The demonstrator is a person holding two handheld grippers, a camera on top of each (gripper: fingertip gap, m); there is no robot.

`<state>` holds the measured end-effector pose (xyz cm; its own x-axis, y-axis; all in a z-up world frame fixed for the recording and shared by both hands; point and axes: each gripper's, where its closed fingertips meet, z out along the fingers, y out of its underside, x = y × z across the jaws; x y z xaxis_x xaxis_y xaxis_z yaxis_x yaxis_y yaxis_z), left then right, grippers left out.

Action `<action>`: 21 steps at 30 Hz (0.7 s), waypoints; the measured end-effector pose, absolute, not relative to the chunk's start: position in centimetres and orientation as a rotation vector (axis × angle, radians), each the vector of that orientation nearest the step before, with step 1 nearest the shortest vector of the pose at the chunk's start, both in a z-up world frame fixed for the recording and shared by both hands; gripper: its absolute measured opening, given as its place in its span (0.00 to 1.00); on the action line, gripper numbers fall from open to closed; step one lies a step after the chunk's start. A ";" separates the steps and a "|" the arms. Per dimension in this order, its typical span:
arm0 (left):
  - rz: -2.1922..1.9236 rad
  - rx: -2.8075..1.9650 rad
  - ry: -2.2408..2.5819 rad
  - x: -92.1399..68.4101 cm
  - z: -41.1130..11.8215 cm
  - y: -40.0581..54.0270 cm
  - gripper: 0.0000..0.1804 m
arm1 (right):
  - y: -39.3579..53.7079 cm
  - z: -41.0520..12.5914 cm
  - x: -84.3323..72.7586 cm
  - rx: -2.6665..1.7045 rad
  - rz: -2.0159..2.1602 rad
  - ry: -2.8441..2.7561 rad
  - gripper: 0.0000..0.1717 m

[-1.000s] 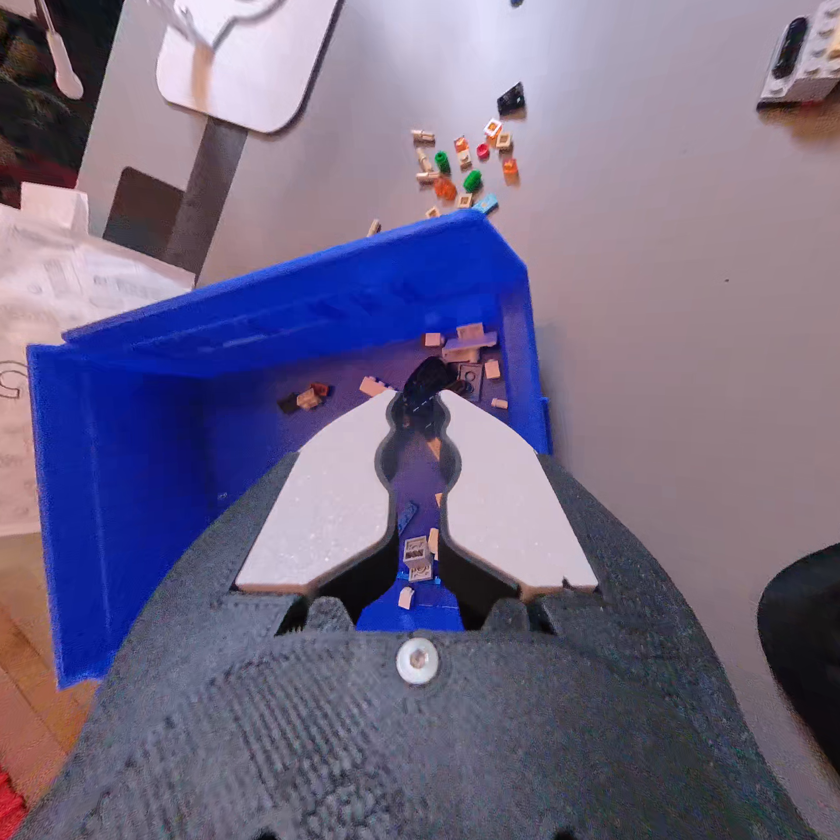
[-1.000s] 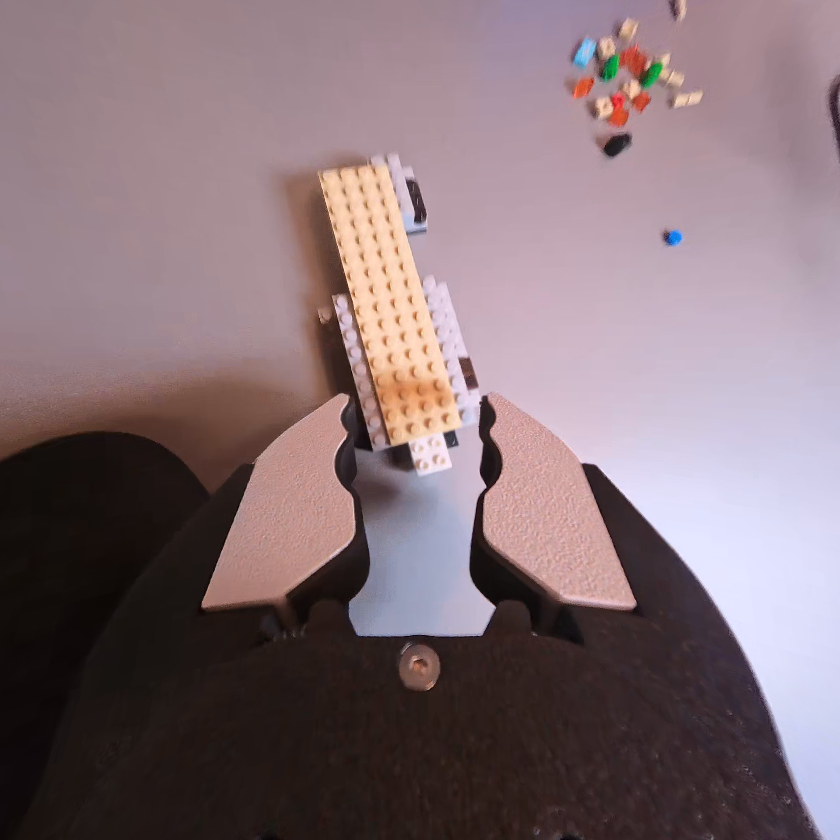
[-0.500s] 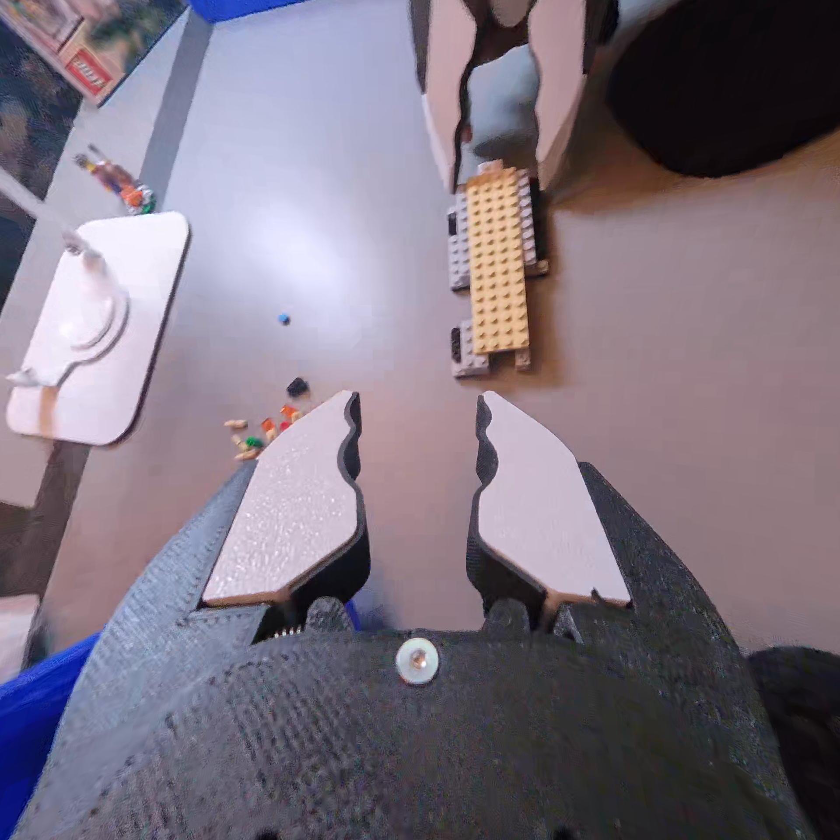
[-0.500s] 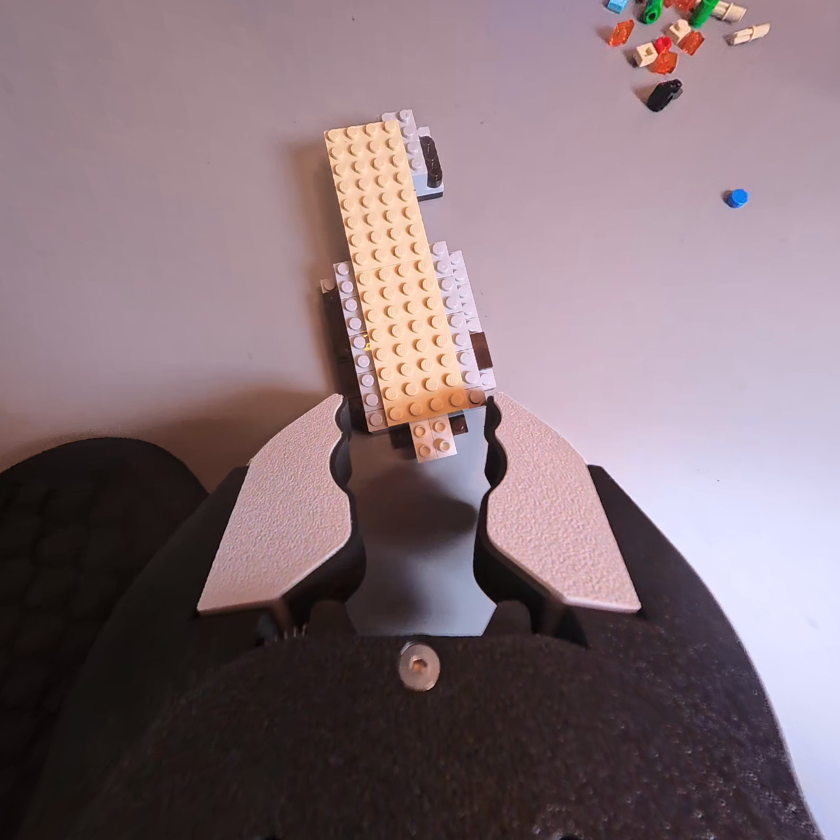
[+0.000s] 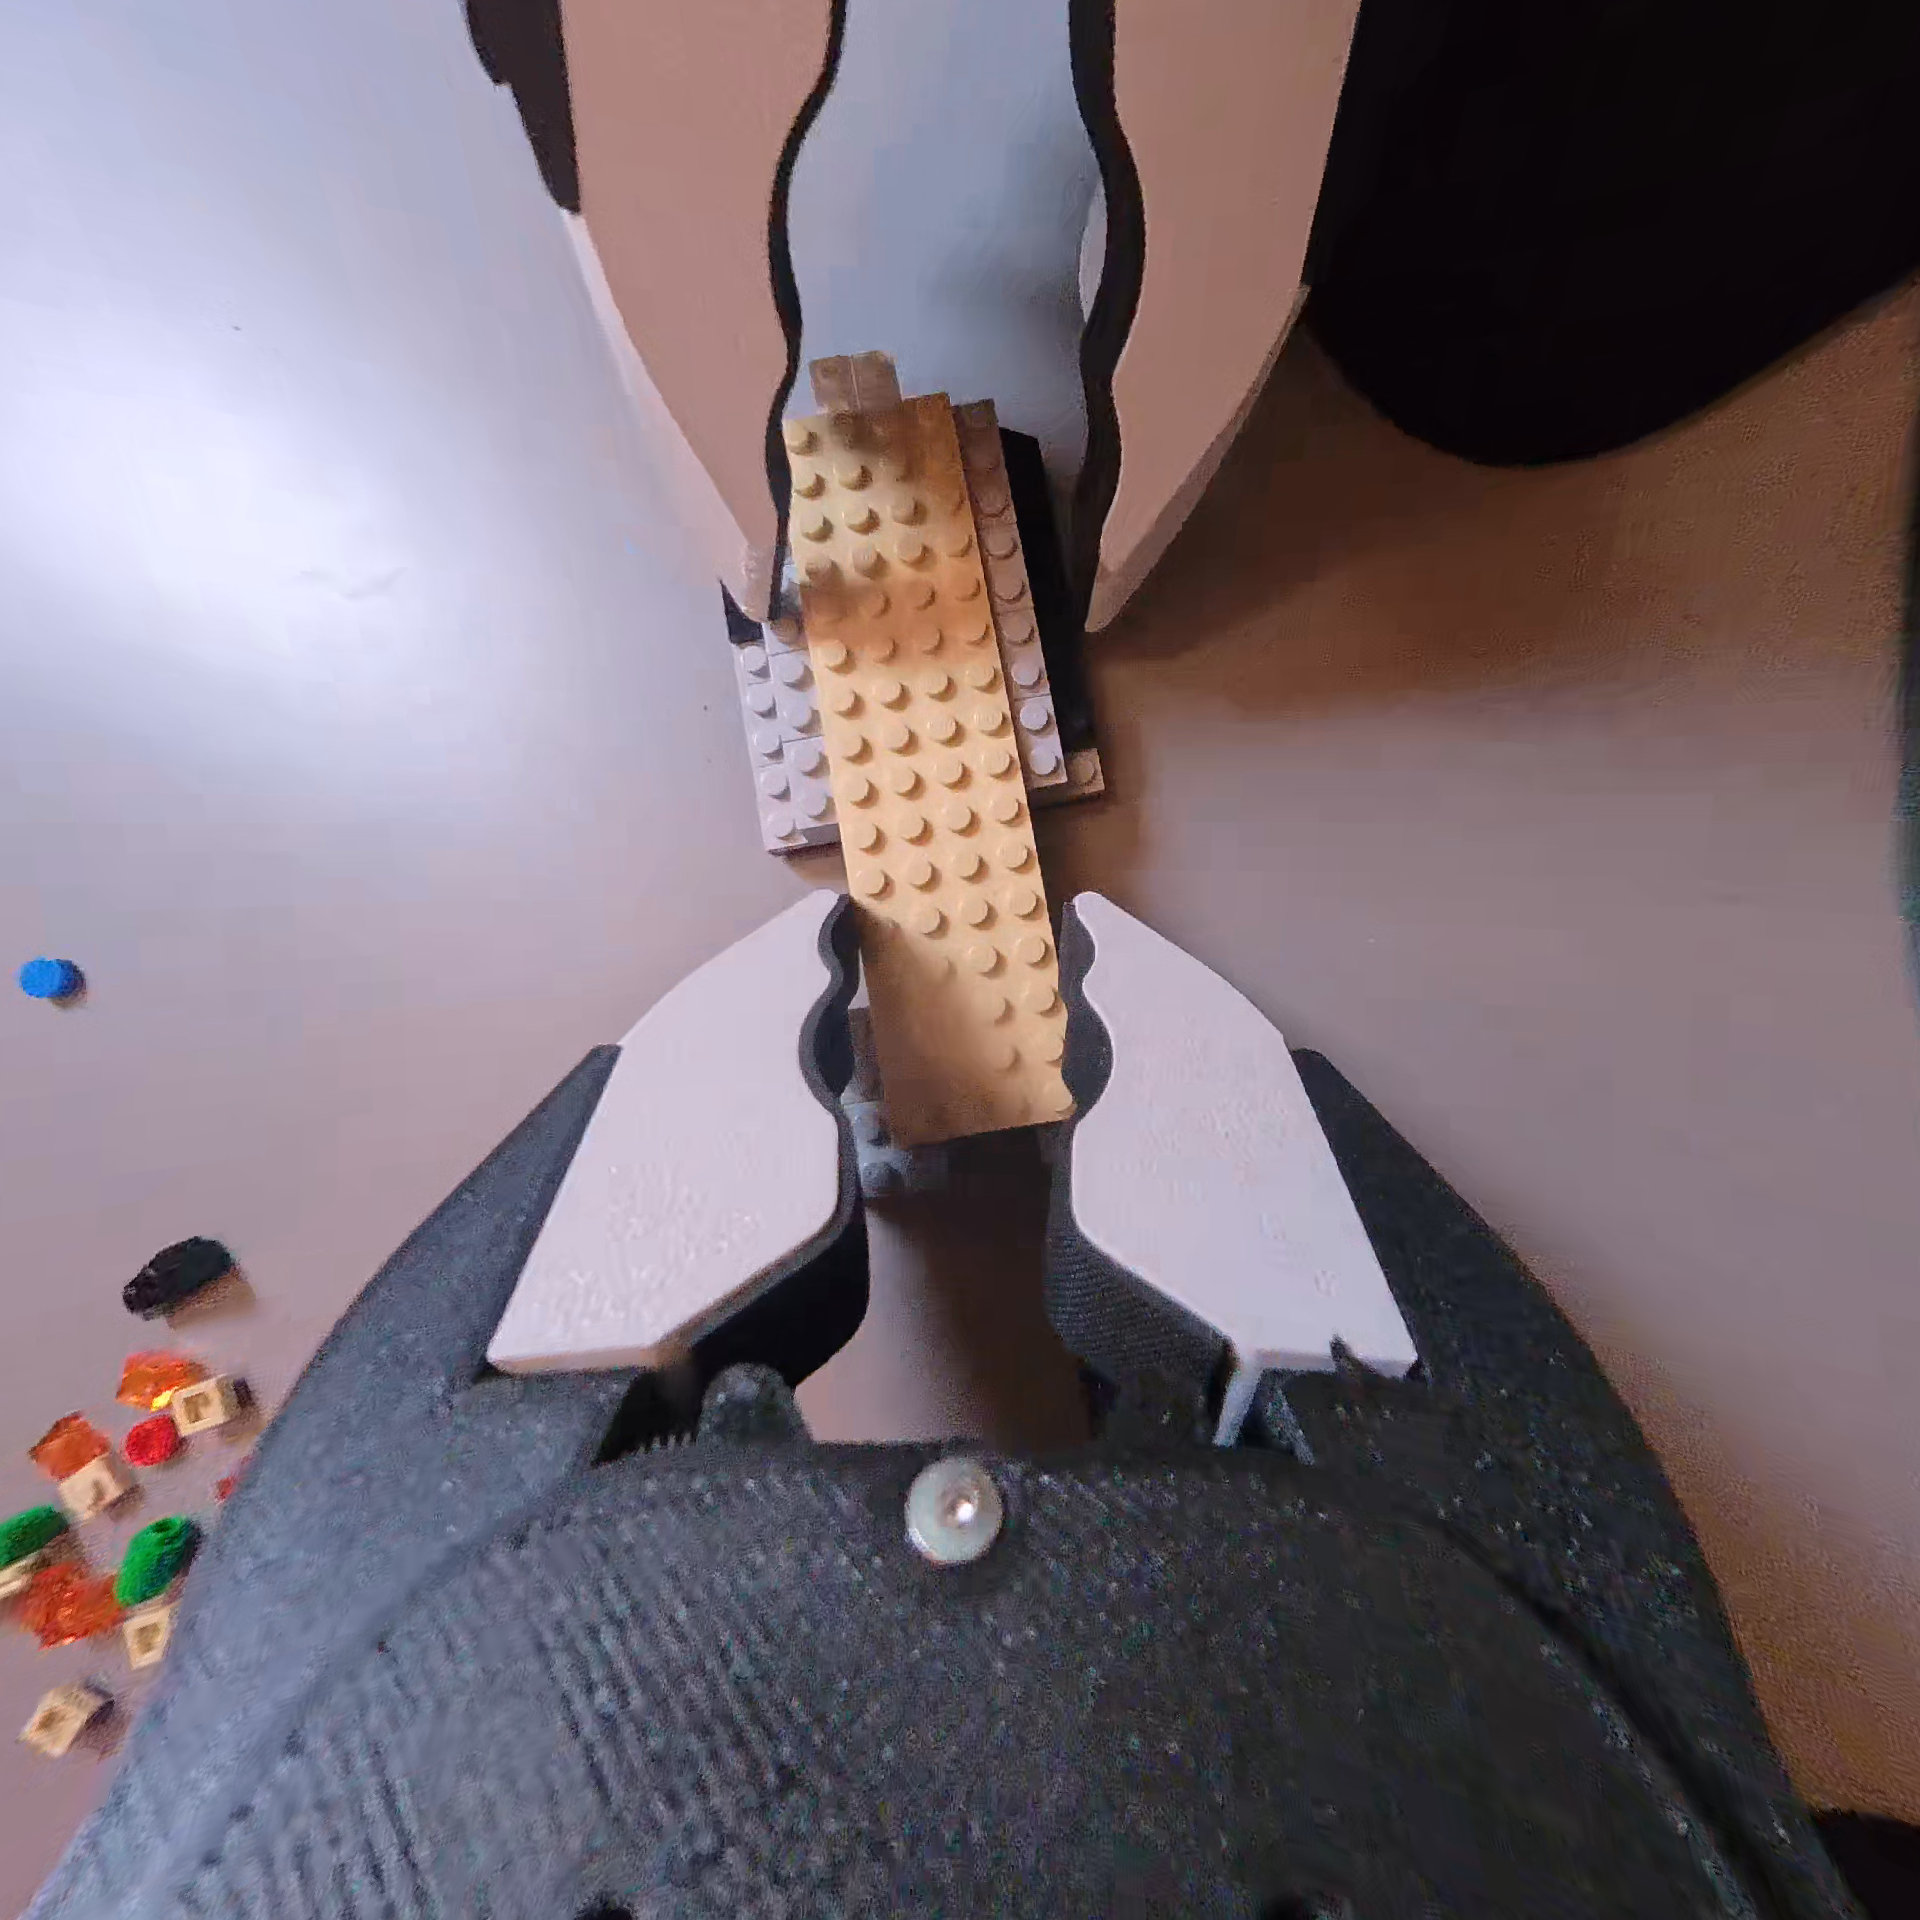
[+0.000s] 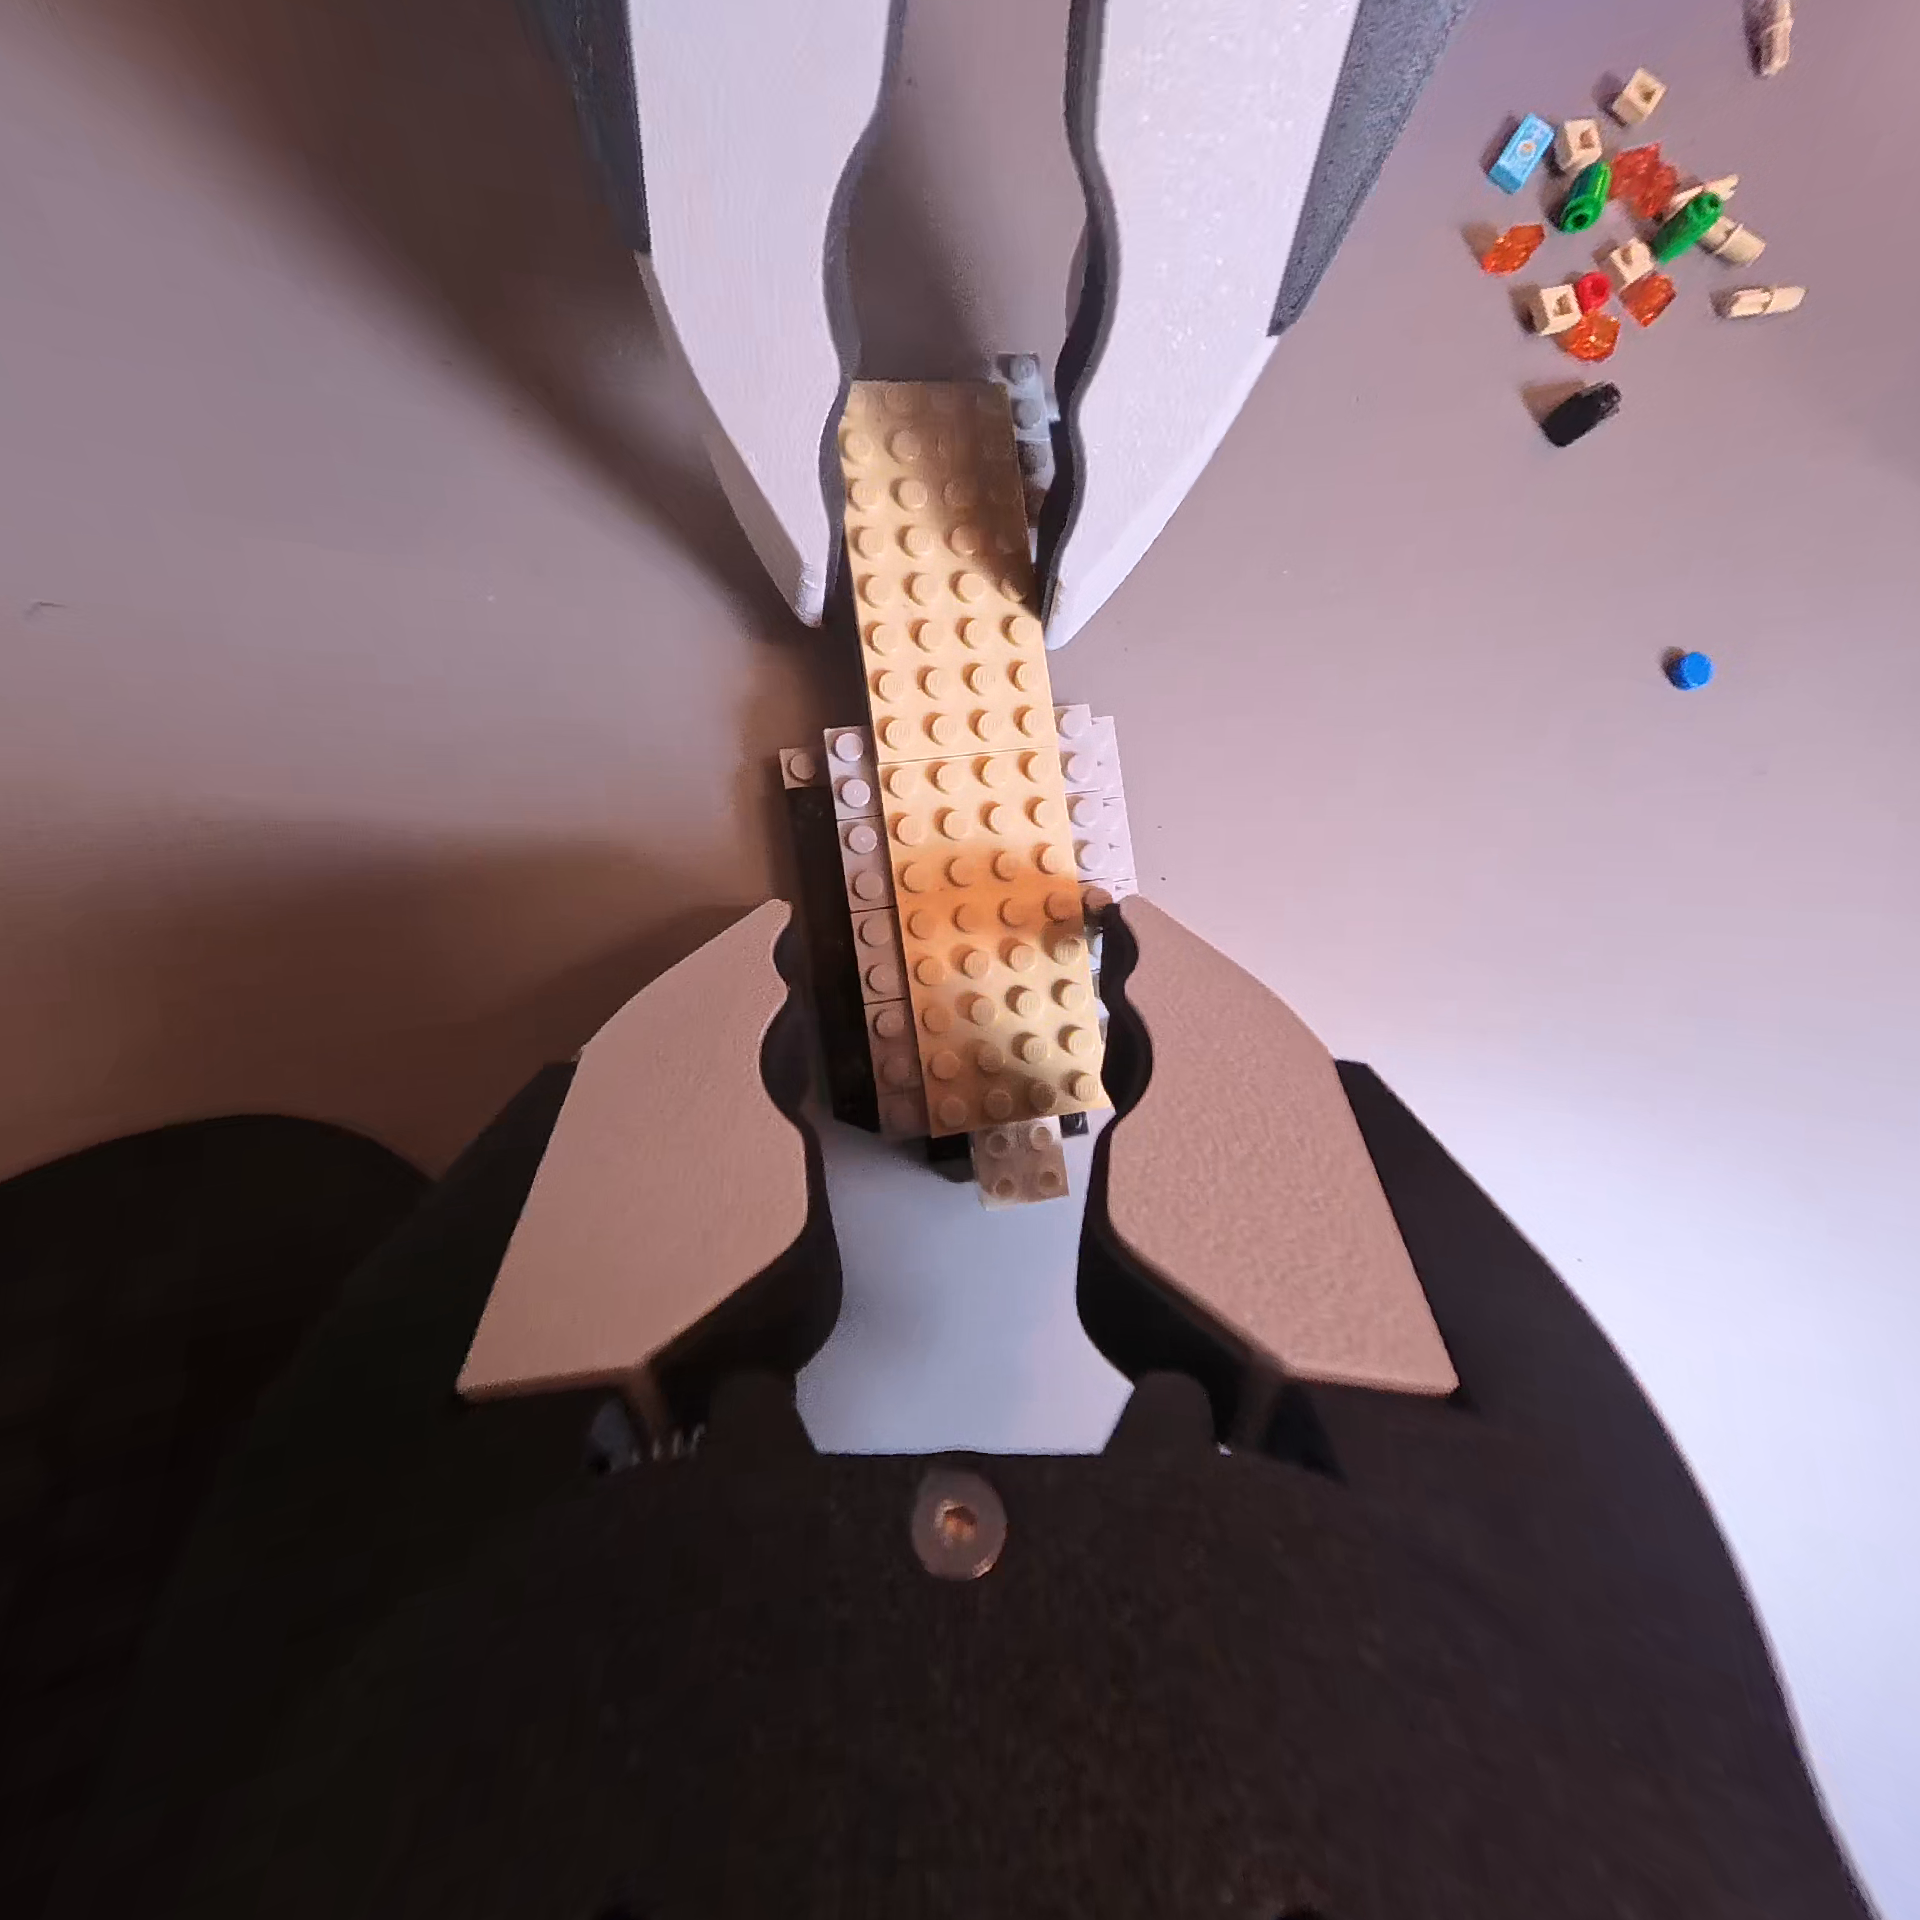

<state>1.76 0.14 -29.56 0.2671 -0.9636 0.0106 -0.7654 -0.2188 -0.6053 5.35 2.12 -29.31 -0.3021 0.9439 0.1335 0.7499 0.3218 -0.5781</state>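
Being pinched at its near end between the pads of the left gripper (image 5: 961, 925), a tan studded brick model (image 5: 925, 727) is being held along the grey table (image 5: 312, 520). Its far end is being clamped by the right gripper (image 5: 930, 608), and loose small bricks (image 5: 94, 1507) are lying well apart.

L gripper (image 5: 961, 925) & R gripper (image 6: 951, 925) face each other tip to tip, white fingers (image 5: 717, 1101) parted, black textured bodies behind.
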 end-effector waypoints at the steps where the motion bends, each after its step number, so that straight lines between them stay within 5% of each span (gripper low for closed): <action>1: -0.618 -2.077 1.511 1.8 -29.4 0.2 0.20 | 2.1 -29.3 5.4 -1.499 0.568 -2.142 0.31; 21: -0.986 -1.908 1.122 -0.8 -22.1 2.8 0.19 | 2.2 -29.4 5.0 -1.494 0.510 -2.105 0.32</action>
